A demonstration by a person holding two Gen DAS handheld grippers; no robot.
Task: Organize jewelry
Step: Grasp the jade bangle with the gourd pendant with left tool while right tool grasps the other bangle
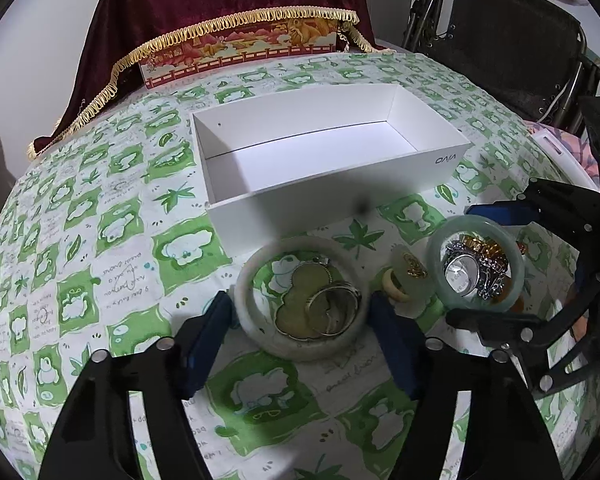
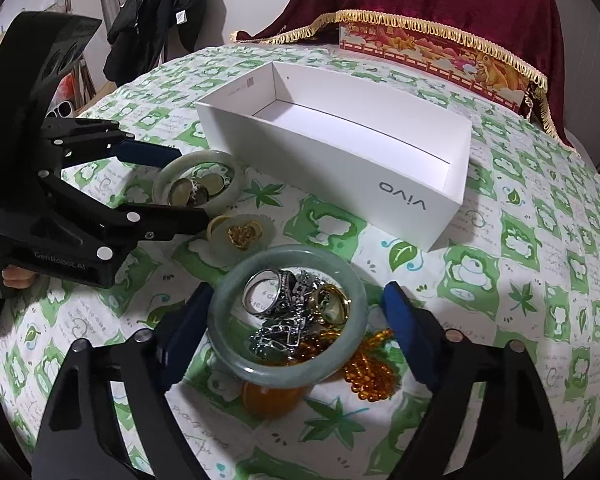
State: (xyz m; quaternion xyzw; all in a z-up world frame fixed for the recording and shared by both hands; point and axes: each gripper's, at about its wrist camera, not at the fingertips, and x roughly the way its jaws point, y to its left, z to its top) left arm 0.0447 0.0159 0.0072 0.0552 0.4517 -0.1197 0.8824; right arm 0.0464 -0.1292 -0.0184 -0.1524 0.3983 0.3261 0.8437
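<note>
The open white cardboard box (image 1: 328,160) at frame centre holds nothing (jewelry lies outside); my left gripper (image 1: 300,320) and right gripper (image 2: 288,320) are both spread wide.

We hold our left tool (image 1: 302,320), black with blue pads, low with its fingers spread wide. Our right tool (image 2: 296,320), built the same, sits at its 2 o'clock, likewise spread wide, pointing toward 10 o'clock in the left wrist view.

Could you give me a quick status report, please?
Left claw open astride white bangle. Right claw open astride green bangle. White box holds nothing. Nothing in the way.
</note>
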